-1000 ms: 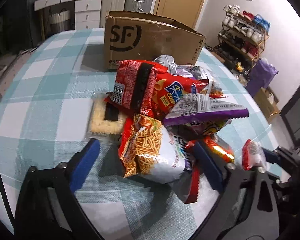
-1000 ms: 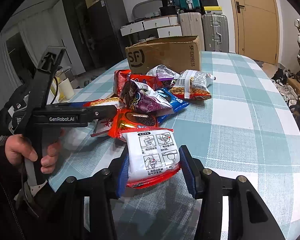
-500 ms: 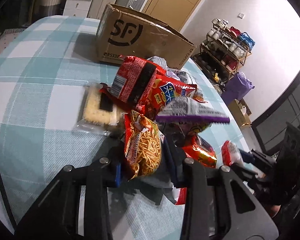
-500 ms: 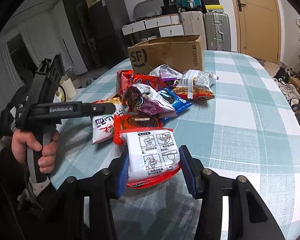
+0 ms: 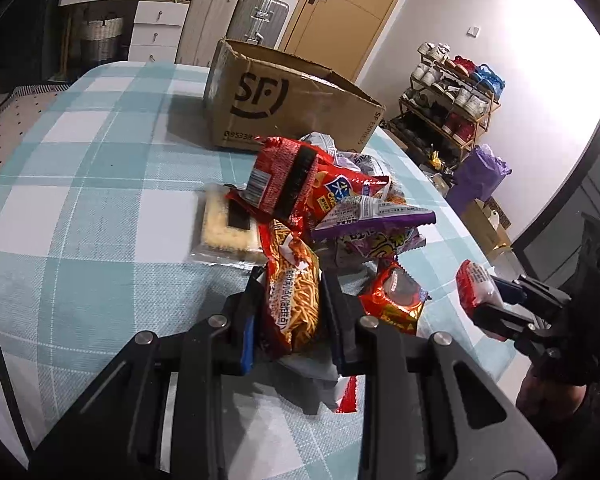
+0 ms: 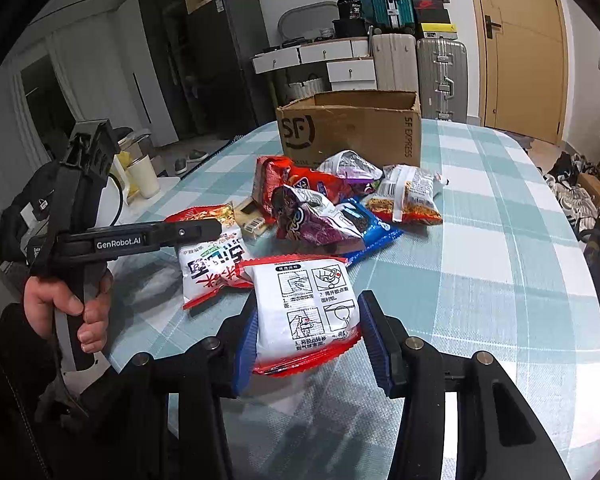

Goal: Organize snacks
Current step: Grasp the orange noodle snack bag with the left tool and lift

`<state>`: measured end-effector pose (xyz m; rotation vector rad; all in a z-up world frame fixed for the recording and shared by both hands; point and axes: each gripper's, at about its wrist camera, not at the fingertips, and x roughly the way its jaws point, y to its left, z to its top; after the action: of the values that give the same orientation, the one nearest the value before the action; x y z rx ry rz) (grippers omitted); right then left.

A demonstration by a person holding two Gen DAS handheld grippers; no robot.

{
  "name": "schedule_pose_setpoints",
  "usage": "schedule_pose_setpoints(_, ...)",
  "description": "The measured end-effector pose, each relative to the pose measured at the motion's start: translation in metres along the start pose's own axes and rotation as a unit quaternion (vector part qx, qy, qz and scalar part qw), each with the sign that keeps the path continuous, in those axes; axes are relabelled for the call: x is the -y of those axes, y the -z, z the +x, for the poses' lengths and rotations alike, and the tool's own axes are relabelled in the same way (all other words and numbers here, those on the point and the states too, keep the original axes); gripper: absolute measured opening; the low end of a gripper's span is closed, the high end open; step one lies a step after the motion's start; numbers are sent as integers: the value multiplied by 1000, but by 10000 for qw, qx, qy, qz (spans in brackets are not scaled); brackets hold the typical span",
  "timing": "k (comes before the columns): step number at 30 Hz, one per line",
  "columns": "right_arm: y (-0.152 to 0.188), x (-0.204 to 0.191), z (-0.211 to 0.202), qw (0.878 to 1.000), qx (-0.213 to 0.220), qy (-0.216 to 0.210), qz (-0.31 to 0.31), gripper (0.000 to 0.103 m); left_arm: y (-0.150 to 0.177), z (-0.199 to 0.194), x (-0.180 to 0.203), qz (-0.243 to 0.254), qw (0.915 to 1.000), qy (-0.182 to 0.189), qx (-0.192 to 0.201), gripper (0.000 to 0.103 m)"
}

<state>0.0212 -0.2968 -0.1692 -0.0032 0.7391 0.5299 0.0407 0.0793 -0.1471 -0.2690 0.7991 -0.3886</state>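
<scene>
While clamped upright, noodle-snack bag [image 5: 294,300] fills left gripper [image 5: 292,312].

Brown corrugated cardboard box [image 6: 350,130] — large black "SF" logo on one face, "SF EXPRESS" printed vertically on the adjoining side; in the left wrist view a partial number "95338" runs along its lower edge.
Black handheld left gripper [image 6: 204,234] — white lettering "GenRobot.AI" on its arm.
White-backed, red-edged snack packet [image 6: 308,306] — four instruction diagrams, steps numbered "1.", "2.", "3."; the Chinese captions are too small to read.
</scene>
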Motion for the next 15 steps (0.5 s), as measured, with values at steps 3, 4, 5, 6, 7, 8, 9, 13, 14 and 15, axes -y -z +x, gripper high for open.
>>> schedule_pose_setpoints(3,-2,-5,1,10000,-21,-2,-59,48,5,-3,-2,3,10000,-3,32,25)
schedule_pose_setpoints(4,-3,-6,2,10000,-23,-4,-79,48,6,-4,-1,41,10000,7,40,24)
schedule_pose_setpoints(5,-3,-7,2,9999,-24,-4,-98,48,6,-4,1,87,9999,49,0,24)
schedule_pose_setpoints(6,-4,-9,2,9999,-24,-4,-115,48,7,-4,2,125,9999,85,-19,24)
schedule_pose_setpoints(7,-4,-10,3,9999,-33,-4,-126,48,6,-4,3,183,9998,59,-15,23)
schedule_pose_setpoints(8,-5,-11,4,9999,-49,2,-142,48,6,-5,5,282,9996,29,-7,23)
schedule_pose_setpoints(9,-6,-11,4,9999,-51,8,-151,48,6,-5,7,334,9994,3,18,23)
schedule_pose_setpoints(13,-7,-11,5,9999,-75,-10,-136,48,5,-8,10,462,9989,-10,64,21)
schedule_pose_setpoints(14,-7,-11,5,9999,-79,-10,-139,48,4,-9,11,501,9987,-19,72,21)
schedule_pose_setpoints(15,-7,-11,5,9999,-84,-13,-142,48,4,-11,11,497,9987,-8,91,20)
